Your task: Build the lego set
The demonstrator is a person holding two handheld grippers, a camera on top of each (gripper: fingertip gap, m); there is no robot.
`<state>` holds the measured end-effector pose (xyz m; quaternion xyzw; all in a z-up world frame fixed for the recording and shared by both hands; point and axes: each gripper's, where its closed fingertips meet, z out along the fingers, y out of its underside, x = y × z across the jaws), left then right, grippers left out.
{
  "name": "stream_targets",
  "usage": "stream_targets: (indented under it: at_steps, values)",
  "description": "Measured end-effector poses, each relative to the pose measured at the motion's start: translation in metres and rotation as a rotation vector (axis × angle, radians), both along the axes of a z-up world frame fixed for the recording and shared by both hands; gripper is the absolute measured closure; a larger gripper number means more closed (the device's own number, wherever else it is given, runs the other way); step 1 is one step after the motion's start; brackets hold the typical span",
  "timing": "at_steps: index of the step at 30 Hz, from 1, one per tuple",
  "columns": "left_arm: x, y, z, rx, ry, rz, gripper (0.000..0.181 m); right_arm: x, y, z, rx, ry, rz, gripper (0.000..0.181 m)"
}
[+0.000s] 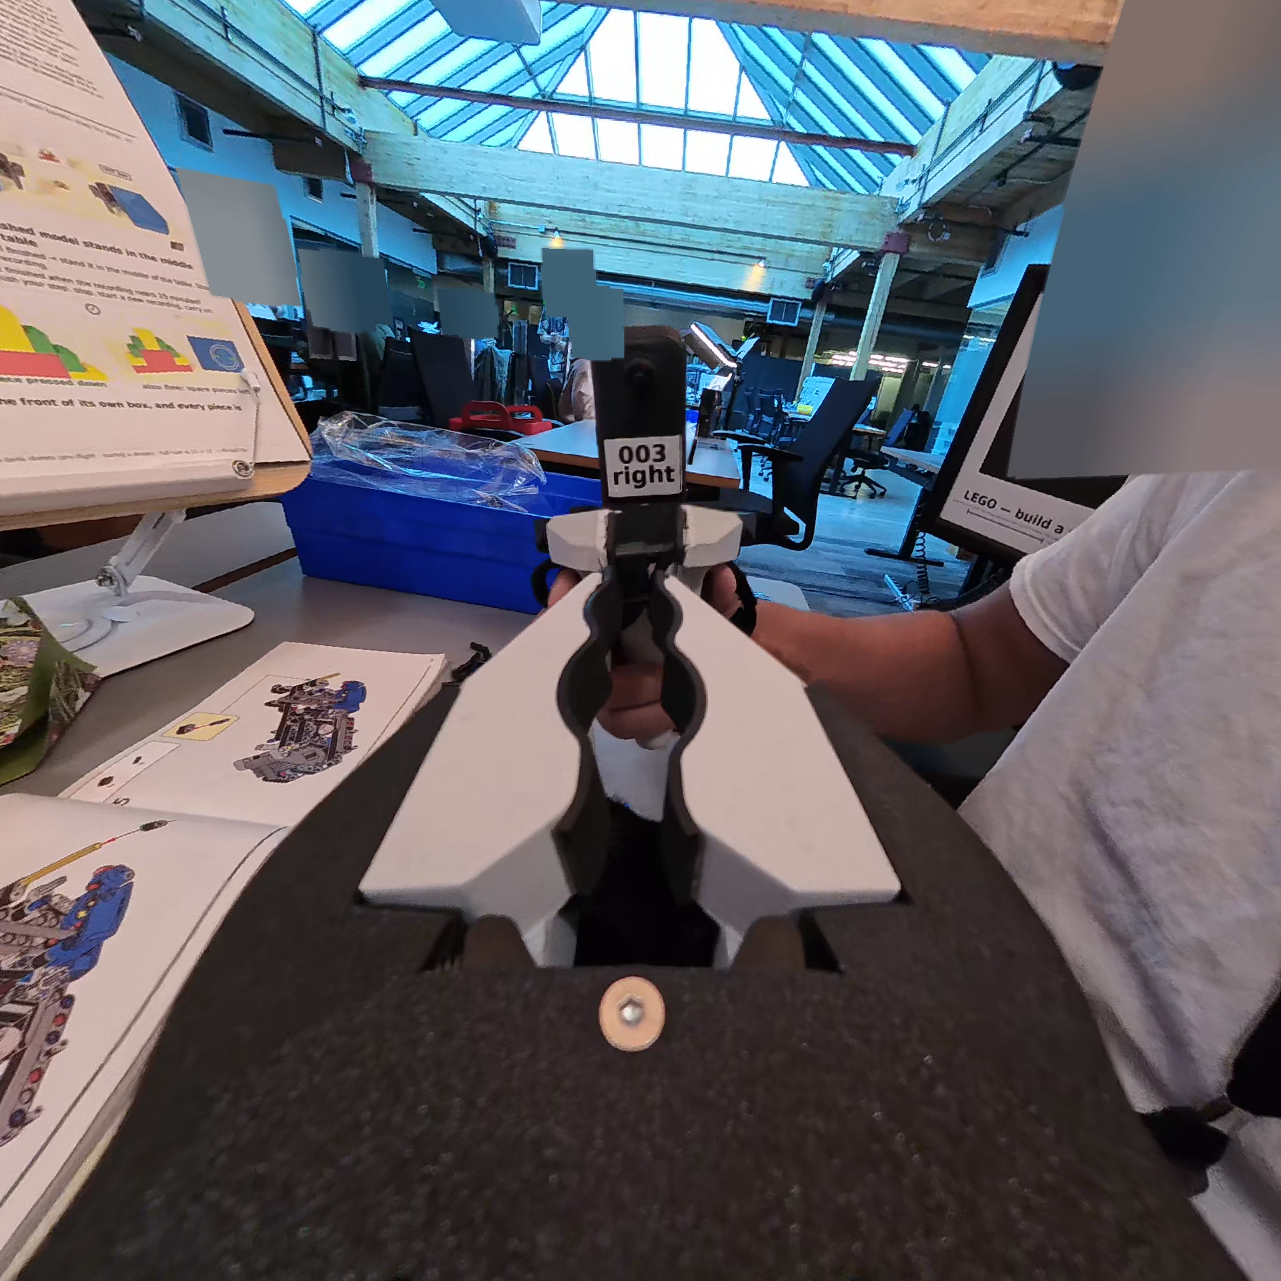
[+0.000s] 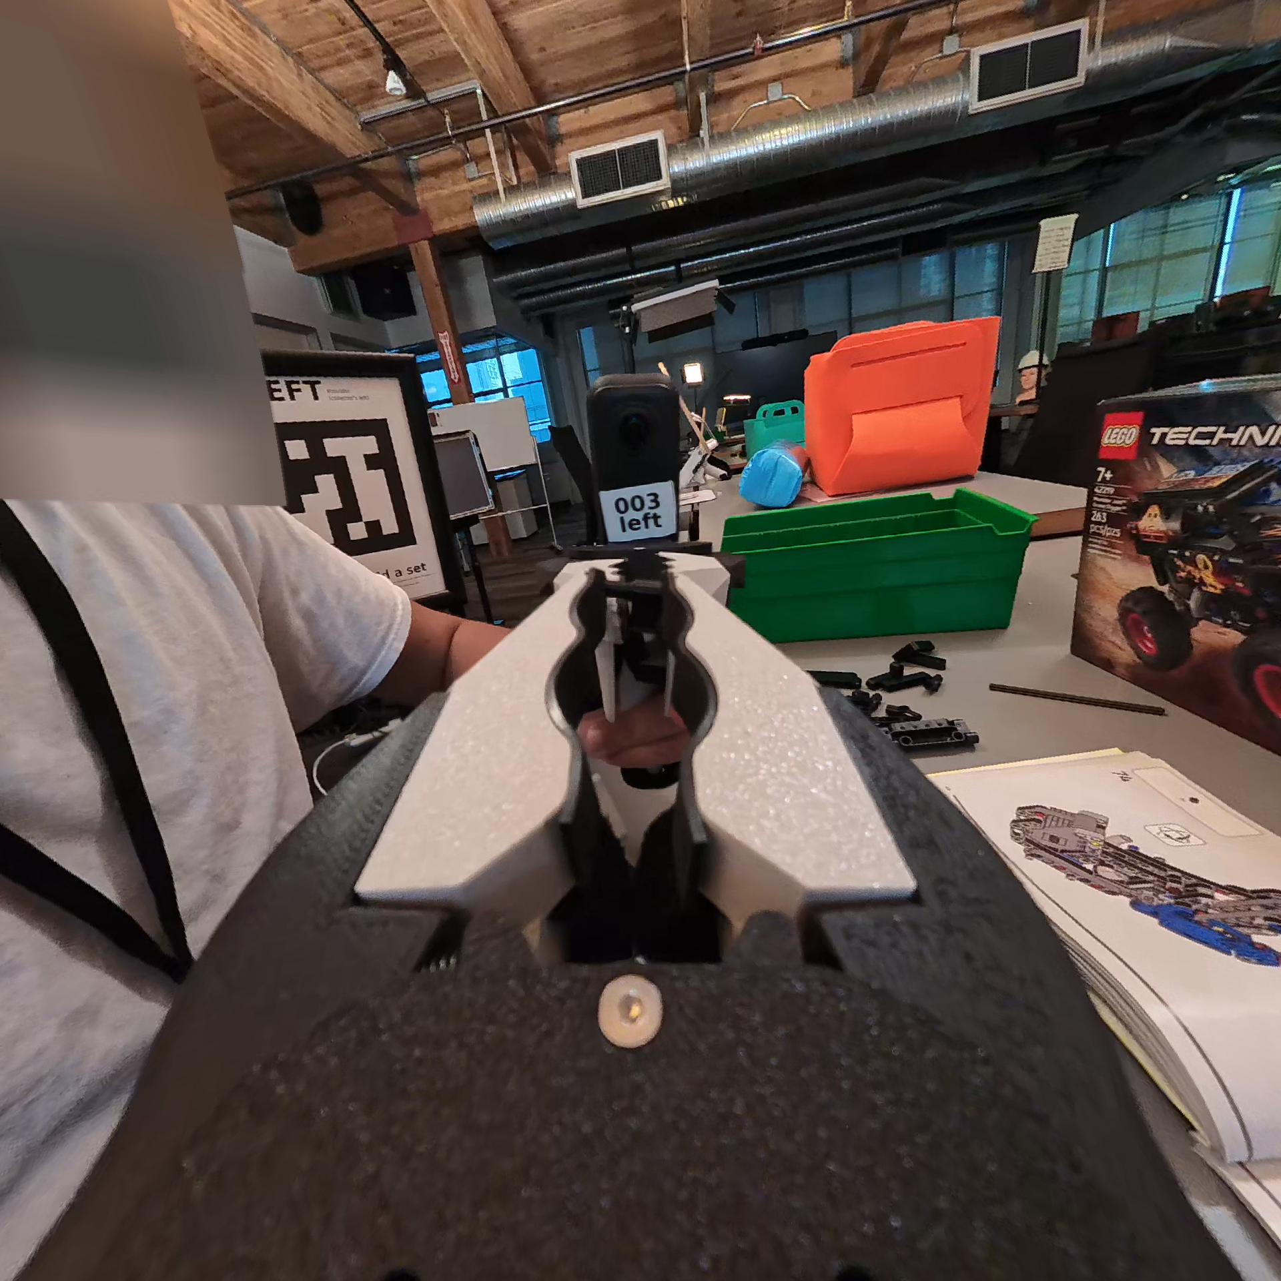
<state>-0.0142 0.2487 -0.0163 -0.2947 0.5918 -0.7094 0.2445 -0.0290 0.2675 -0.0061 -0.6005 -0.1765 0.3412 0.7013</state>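
My left gripper [image 1: 632, 589] and my right gripper [image 2: 634, 589] are held up above the table, pointing straight at each other, tips almost touching. Both look shut, with nothing visible between their jaws. The right gripper [image 1: 641, 547] shows end-on in the left wrist view, gripped by a hand [image 1: 634, 714]. The left gripper [image 2: 641, 558] shows likewise in the right wrist view. Loose black lego pieces [image 2: 908, 676], a black frame piece [image 2: 932, 733] and a thin black axle [image 2: 1078, 698] lie on the grey table [image 2: 1026, 658]. An open instruction booklet [image 1: 277, 728] [image 2: 1144, 866] lies below the grippers.
The lego set box [image 2: 1192, 554] stands at the right. A green bin [image 2: 873, 568] sits behind the pieces. A blue bin [image 1: 430, 534] with a clear plastic bag [image 1: 423, 450] is at the back left. A sheet on a white stand [image 1: 104, 277] is far left. The person's white shirt [image 1: 1144, 762] is close. My two grippers' fingertips are within a few centimetres of each other.
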Motion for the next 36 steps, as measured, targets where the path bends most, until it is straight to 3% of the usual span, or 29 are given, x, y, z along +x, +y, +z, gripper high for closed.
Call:
stream_targets:
  at_steps: [5, 7, 11, 15, 17, 23, 31, 36]
  values:
    - [0.006, 0.007, -0.001, -0.020, 0.014, 0.034, 0.175, 0.007, 0.007, -0.001, -0.048, 0.026, -0.046, 0.166]
    - [0.011, 0.018, 0.000, 0.010, -0.009, 0.126, 0.175, 0.013, 0.007, 0.006, -0.016, 0.025, -0.108, 0.154]
    - [0.023, 0.047, -0.007, 0.333, -0.129, 0.452, 0.175, 0.033, 0.017, -0.005, -0.109, 0.029, -0.274, 0.153]
    - [0.023, 0.048, -0.008, 0.611, -0.284, 0.608, 0.175, 0.027, 0.029, -0.020, -0.211, 0.070, -0.281, 0.155]
    - [0.023, 0.047, -0.009, 0.663, -0.318, 0.645, 0.175, 0.023, 0.030, -0.020, -0.202, 0.071, -0.282, 0.165]
    - [0.025, 0.046, -0.011, 0.663, -0.311, 0.647, 0.175, 0.028, 0.029, -0.020, -0.146, -0.069, -0.406, 0.172]
    - [0.030, 0.050, -0.021, 0.794, -0.305, 0.675, 0.174, 0.036, 0.031, -0.029, -0.046, -0.519, -0.639, 0.177]
    - [0.035, 0.050, -0.037, 0.782, -0.185, 0.596, 0.169, 0.049, 0.028, -0.034, -0.049, -0.701, -0.734, 0.177]
